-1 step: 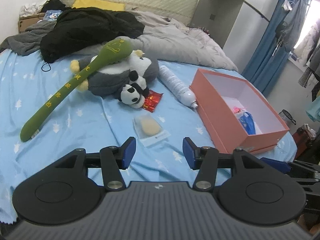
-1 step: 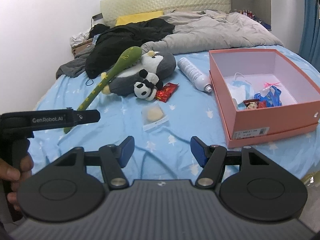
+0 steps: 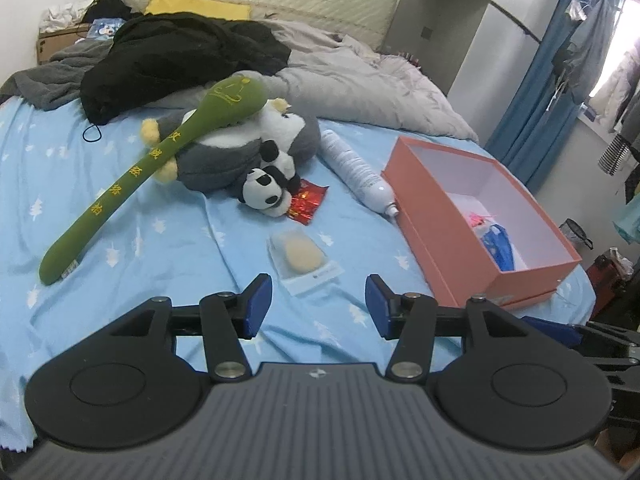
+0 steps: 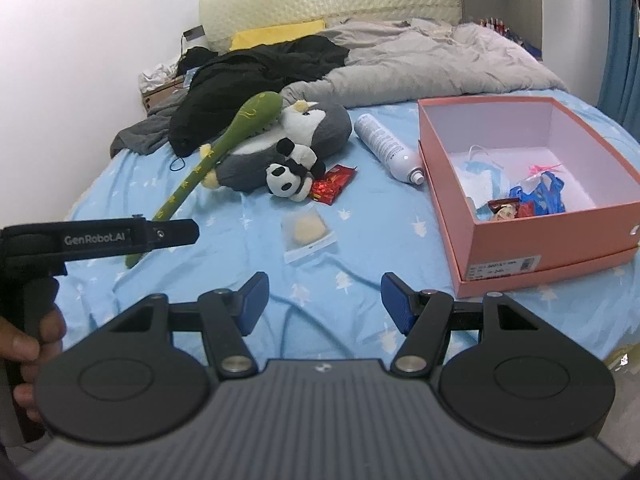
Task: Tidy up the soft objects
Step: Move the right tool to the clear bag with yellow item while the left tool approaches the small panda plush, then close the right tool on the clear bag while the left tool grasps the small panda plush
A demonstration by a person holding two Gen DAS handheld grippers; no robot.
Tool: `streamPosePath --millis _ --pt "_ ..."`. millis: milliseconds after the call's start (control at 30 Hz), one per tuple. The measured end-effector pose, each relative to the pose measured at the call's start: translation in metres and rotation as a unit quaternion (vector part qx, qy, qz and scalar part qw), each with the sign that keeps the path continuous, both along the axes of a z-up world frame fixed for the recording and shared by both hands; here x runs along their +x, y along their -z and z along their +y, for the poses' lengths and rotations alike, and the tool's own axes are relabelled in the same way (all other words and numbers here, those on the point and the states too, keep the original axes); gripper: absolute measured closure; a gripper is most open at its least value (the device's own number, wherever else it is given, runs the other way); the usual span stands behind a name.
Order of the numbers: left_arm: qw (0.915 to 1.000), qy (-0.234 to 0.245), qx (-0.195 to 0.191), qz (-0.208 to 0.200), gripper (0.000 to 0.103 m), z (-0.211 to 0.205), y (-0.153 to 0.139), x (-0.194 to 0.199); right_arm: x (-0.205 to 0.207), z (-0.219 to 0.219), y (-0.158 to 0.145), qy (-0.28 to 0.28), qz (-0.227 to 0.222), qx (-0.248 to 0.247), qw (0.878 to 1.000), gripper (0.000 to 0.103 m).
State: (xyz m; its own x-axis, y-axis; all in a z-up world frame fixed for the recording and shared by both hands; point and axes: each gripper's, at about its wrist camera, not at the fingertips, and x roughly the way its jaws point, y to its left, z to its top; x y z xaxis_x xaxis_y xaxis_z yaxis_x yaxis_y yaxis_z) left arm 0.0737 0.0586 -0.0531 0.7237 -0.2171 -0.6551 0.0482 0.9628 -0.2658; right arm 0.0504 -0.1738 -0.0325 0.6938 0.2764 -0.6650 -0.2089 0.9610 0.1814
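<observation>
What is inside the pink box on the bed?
The pink box holds a crumpled blue face mask, a blue patterned bag, red snack wrappers and a pink ribbon. Its near wall hides the front floor; anything beneath these items is covered.

We see a white spray bottle [image 3: 357, 171] lying just beside the box, a grey duvet [image 3: 360, 92], and blue curtains [image 3: 532, 112] by the window.

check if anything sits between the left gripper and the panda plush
Yes. The clear packet with a yellow puff lies on the sheet just ahead of the open left gripper, roughly in line with the panda. A red wrapper lies against the panda's right side. Otherwise only bare sheet.
</observation>
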Motion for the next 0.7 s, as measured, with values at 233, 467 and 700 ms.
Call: streamPosePath --millis 233,467,700 --pt "0.9995 -0.005 0.007 0.03 0.044 0.015 0.029 0.059 0.045 0.013 0.027 -0.011 0.032 0.003 0.999 0.038" --pt "0.9991 -0.004 0.008 0.041 0.036 0.033 0.06 0.123 0.101 0.033 0.054 -0.045 0.054 -0.009 0.997 0.038" --pt "0.9986 0.001 0.009 0.052 0.033 0.045 0.091 0.182 0.158 0.055 0.083 -0.074 0.072 -0.019 0.995 0.031"
